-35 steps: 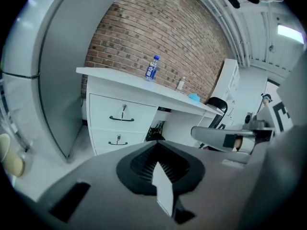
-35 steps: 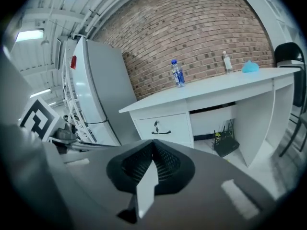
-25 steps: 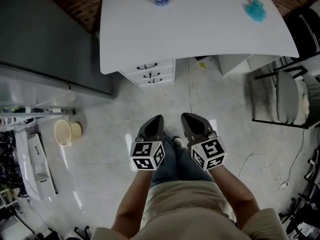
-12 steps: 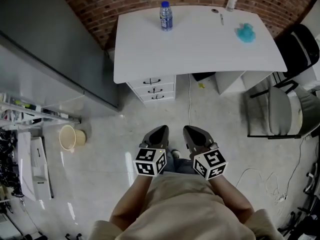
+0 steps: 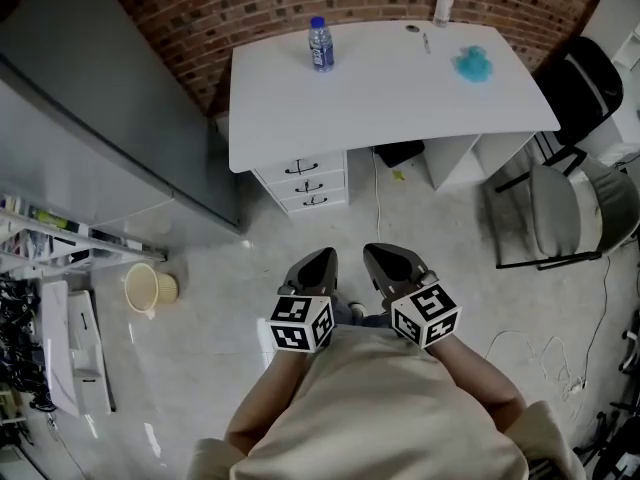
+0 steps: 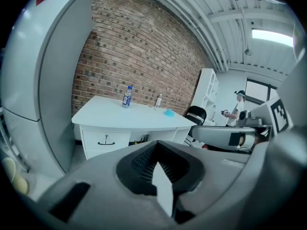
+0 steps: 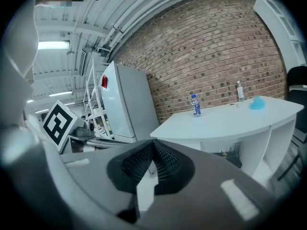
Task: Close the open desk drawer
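The white drawer unit with three fronts and black handles (image 5: pixel 303 179) stands under the left end of the white curved desk (image 5: pixel 390 88), which is against the red brick wall (image 5: pixel 250 8). In the head view the three fronts lie in one line, and in the left gripper view the top front looks flush with its frame. As far as these views show, no drawer stands out, which is how the task wants it. A small gap would be hard to see from so far.

On the desk top are a clear plastic bottle with a blue cap (image 5: pixel 319 44), a smaller clear bottle (image 5: pixel 443 5) near the wall, and a turquoise soft thing (image 5: pixel 471 64). A tall grey cabinet (image 5: pixel 100 118) is left of the desk and a black chair (image 5: pixel 585 88) is right of it.

The left gripper (image 5: pixel 313 268) and the right gripper (image 5: pixel 388 260) are held side by side close to the person's body, well apart from the drawers. Both have their jaws pressed together with nothing between them.

Compared with a second ago, the head view now takes in the whole desk and the wall behind it, while the grippers keep the same place before the body. The drawer fronts look the same in all three pictures. I judge that no contact with the drawers is in hand now.
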### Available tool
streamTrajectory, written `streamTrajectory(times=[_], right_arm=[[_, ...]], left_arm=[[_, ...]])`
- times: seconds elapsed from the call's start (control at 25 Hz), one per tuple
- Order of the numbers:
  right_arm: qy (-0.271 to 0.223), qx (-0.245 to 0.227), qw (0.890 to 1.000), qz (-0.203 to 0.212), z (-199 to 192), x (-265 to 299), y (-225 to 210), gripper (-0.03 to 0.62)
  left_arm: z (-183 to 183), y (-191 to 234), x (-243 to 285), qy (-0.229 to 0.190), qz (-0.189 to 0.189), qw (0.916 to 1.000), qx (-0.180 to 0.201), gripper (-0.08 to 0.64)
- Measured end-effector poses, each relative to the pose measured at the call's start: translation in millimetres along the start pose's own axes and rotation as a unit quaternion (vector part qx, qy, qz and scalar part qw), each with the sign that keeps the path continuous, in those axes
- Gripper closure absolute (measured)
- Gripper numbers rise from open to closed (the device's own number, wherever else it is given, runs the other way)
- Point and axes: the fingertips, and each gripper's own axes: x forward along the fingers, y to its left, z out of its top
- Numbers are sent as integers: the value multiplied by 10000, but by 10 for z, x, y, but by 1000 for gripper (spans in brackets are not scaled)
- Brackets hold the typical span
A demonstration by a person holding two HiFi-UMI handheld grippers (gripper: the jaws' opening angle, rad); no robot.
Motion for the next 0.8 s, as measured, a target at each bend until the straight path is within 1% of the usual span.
streamTrajectory(times=[0.2,0.36,0.52,0.8], right_arm=[[-118,-218,9997,88,50,28,127,590],[-149,-195,9996,144,20,27,205,589],[-164,-192,9996,150,-30,51,259,591],[-87,-124,9998,164,-81,96,289,589]], left_arm=[[17,20,-114,-96,-3,9999,73,561],[-7,21,-169,-102,-8,9999,119,561],[-48,63,-213,-97,10,9999,85,561],[-92,80,-232,12,-28,10000,73,561]])
